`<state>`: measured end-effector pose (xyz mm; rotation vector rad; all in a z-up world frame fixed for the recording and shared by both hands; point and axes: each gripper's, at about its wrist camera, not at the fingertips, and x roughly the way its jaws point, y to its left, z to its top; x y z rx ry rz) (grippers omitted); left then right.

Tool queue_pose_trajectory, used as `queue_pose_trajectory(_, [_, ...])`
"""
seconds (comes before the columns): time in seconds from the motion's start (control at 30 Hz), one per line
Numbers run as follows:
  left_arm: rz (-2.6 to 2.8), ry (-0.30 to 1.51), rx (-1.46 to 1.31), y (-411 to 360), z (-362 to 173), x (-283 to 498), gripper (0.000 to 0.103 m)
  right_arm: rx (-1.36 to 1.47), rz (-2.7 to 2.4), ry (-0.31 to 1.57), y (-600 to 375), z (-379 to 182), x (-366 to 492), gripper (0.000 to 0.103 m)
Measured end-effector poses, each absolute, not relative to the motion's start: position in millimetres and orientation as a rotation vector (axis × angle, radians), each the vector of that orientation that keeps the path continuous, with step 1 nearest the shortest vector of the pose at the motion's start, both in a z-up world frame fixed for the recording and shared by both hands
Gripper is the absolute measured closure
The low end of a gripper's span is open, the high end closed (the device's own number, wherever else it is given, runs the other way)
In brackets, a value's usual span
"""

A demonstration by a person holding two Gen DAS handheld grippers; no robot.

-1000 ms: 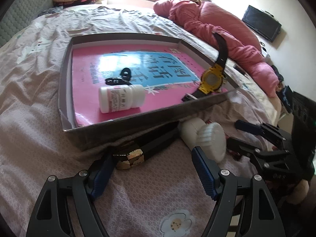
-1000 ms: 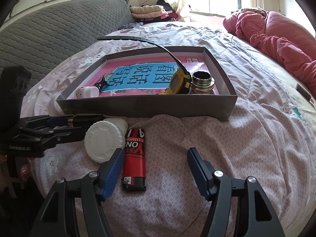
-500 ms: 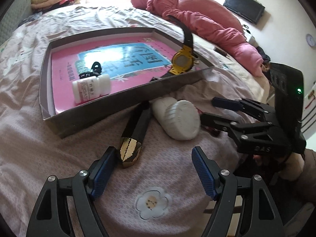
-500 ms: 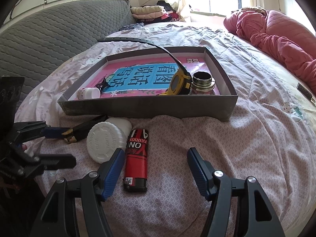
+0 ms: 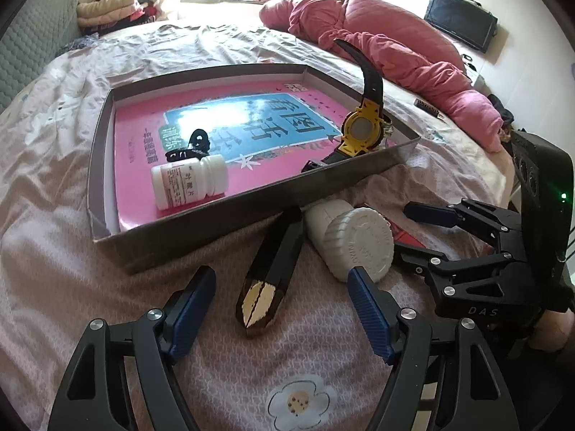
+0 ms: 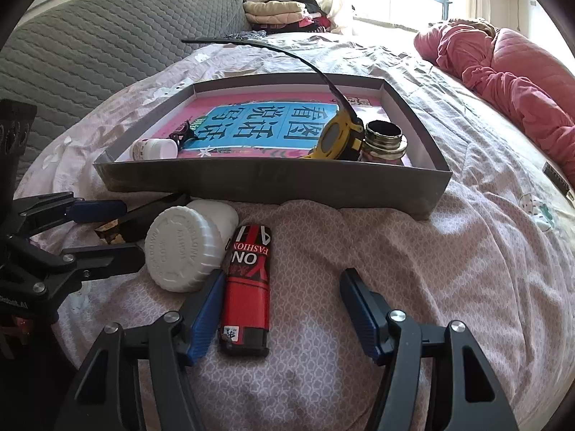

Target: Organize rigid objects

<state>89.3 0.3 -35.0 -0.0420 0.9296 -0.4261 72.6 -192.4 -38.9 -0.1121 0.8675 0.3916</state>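
A grey box point(image 5: 251, 212) point(image 6: 273, 183) lies on the bed with a pink book lining it. Inside are a small white pill bottle point(image 5: 188, 181) point(image 6: 154, 149), a black clip point(image 5: 196, 143), a yellow watch point(image 5: 361, 131) point(image 6: 336, 138) and a metal cup point(image 6: 382, 140). In front of the box lie a black-and-gold case point(image 5: 271, 273) point(image 6: 118, 228), a large white jar point(image 5: 354, 242) point(image 6: 187, 248) and a red lighter point(image 6: 248, 287). My left gripper point(image 5: 282, 312) is open, with the case's end between its fingers. My right gripper point(image 6: 280, 314) is open around the lighter.
A pink quilt point(image 5: 388, 46) point(image 6: 510, 82) is heaped at the far side of the bed. A grey padded headboard point(image 6: 90, 46) and folded clothes point(image 6: 276, 12) stand behind. A black screen point(image 5: 460, 19) hangs on the wall. Each gripper shows in the other's view.
The left gripper has pulled back and swung right, so the case now lies between its fingers. The right gripper has barely moved. Both stay open.
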Motion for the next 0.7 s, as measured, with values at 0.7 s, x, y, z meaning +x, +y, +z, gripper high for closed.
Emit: queue_pose_trajectory(0.7, [-0.482, 0.931, -0.132, 2.8, -40.7, 95.9, 0.050, -0.068, 0.462, 0.870, -191.7, -42.4, 81.9, 0.071])
